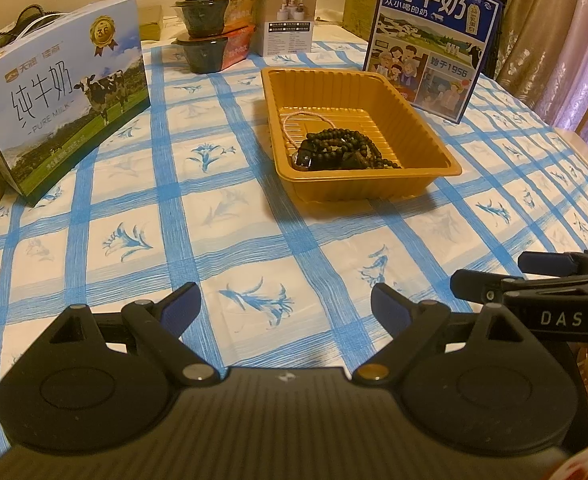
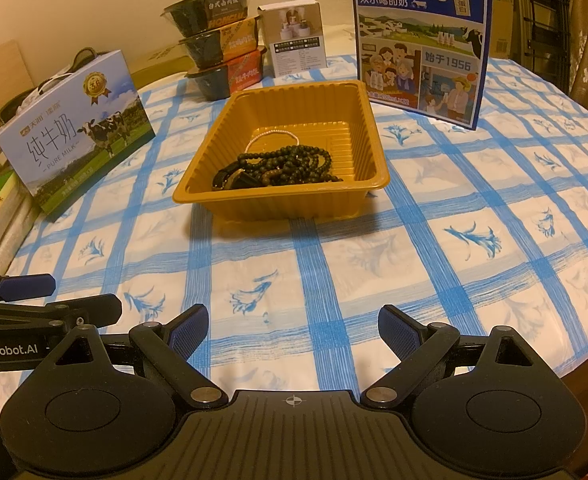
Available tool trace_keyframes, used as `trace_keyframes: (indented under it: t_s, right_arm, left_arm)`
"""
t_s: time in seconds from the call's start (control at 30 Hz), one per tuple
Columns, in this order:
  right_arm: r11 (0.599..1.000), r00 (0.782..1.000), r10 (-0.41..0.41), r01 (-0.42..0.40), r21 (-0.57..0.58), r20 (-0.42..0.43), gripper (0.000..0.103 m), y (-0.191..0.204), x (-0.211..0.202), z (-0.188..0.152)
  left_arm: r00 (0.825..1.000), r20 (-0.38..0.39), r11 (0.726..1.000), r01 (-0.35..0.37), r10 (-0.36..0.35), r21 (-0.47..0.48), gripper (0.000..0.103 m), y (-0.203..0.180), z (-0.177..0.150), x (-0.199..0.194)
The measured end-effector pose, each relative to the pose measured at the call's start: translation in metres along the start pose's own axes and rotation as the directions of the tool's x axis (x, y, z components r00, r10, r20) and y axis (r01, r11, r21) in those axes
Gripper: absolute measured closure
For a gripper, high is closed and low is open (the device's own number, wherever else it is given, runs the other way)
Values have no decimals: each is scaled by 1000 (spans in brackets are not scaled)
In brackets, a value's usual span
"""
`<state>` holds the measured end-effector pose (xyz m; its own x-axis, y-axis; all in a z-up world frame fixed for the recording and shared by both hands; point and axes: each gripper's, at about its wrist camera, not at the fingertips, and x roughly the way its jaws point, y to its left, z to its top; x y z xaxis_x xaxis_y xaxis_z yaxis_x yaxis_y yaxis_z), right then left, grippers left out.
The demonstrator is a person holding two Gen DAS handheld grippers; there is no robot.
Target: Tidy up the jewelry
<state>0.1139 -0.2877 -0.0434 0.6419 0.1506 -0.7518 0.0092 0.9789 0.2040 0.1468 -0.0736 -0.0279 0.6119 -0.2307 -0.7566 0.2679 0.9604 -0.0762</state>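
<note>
A gold plastic tray [image 1: 438, 156] [image 2: 278, 200] stands on the blue-checked tablecloth. In it lie dark bead strings [image 1: 346, 146] [image 2: 294, 162], a thin pale bead bracelet [image 1: 294, 122] [image 2: 272, 134] and a dark watch-like piece [image 1: 304, 158] [image 2: 234, 178]. My left gripper [image 1: 286, 308] is open and empty, low over the cloth well in front of the tray. My right gripper [image 2: 293, 330] is open and empty, also in front of the tray. Each gripper shows at the edge of the other's view: the right gripper [image 1: 494, 276], the left gripper [image 2: 82, 300].
A light-blue milk box [image 1: 62, 96] [image 2: 78, 128] stands at the left and a dark-blue milk box [image 1: 430, 36] [image 2: 420, 40] behind the tray at the right. Stacked food bowls [image 1: 210, 16] [image 2: 222, 44] and a small white box [image 1: 288, 20] [image 2: 294, 38] stand at the back.
</note>
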Motion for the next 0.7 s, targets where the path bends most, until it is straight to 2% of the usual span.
trace_keyframes:
  t_s: [0.7]
  right_arm:
    - [1000, 1000, -1, 1, 1, -3, 11, 2, 1, 1]
  left_arm:
    - [1000, -9, 1000, 12, -12, 9, 12, 0, -1, 3]
